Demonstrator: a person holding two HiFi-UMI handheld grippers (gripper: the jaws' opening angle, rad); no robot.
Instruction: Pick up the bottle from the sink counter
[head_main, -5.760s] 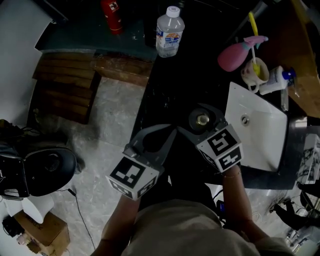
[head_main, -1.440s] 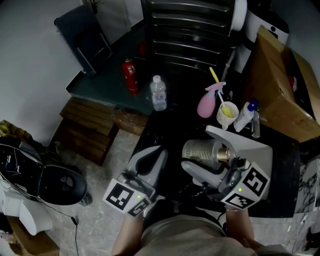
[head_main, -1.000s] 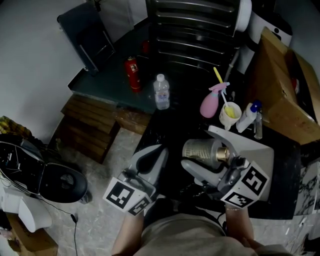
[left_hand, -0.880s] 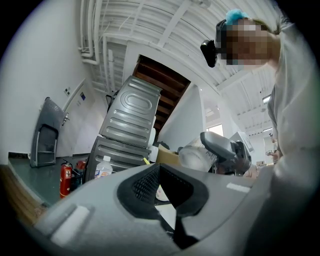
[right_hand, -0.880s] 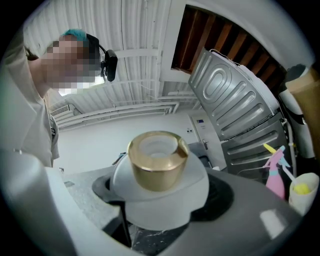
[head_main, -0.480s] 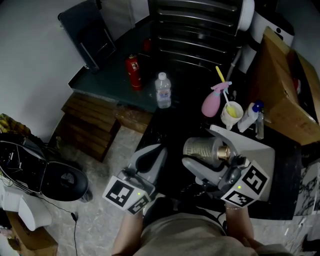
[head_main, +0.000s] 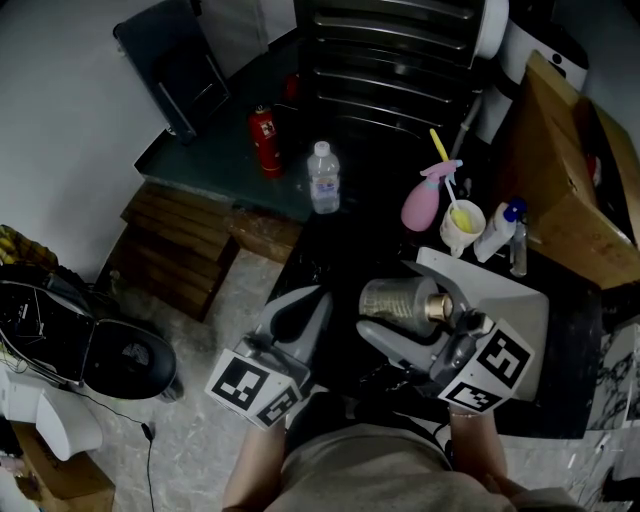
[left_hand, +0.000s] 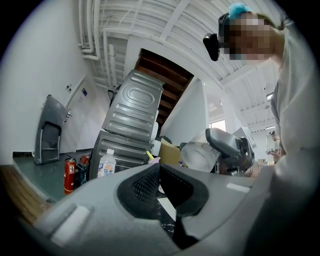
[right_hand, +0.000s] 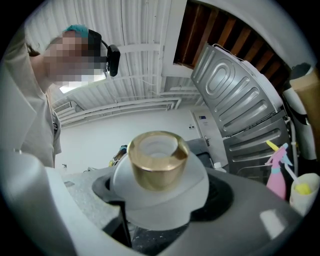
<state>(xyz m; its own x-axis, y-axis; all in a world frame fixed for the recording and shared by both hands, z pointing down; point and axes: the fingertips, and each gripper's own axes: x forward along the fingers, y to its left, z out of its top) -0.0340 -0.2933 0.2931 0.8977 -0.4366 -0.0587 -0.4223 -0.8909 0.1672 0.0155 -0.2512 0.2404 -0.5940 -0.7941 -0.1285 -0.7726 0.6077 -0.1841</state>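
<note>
1. Frosted and pale, with a gold cap (right_hand: 157, 161), the bottle (head_main: 388, 298) lies on its side in the right gripper (head_main: 396, 297). The jaws pinch it around the shoulder just below the cap. It hangs above the dark counter (head_main: 335, 255), just beside the white sink (head_main: 525, 300), so the pick-up looks done.
2. The grip sits high on a rounded, smooth shoulder. That could let the body slide or swing down out of the jaws if the hand tilts or jerks. A drop here would hit the counter or the sink.
3. The left gripper (head_main: 298, 305) is pressed together on nothing and gives the bottle no support.
4. What the bottle holds cannot be told through the frosted wall.
5. Farther along the counter, a cup (head_main: 461, 230) holds something yellow with a long handle. It stands between a pink spray bottle (head_main: 420, 206) and a white one with a blue top (head_main: 497, 230).
6. Well apart, a capped clear water bottle (head_main: 322, 180) stands near a red extinguisher (head_main: 263, 140).
</note>
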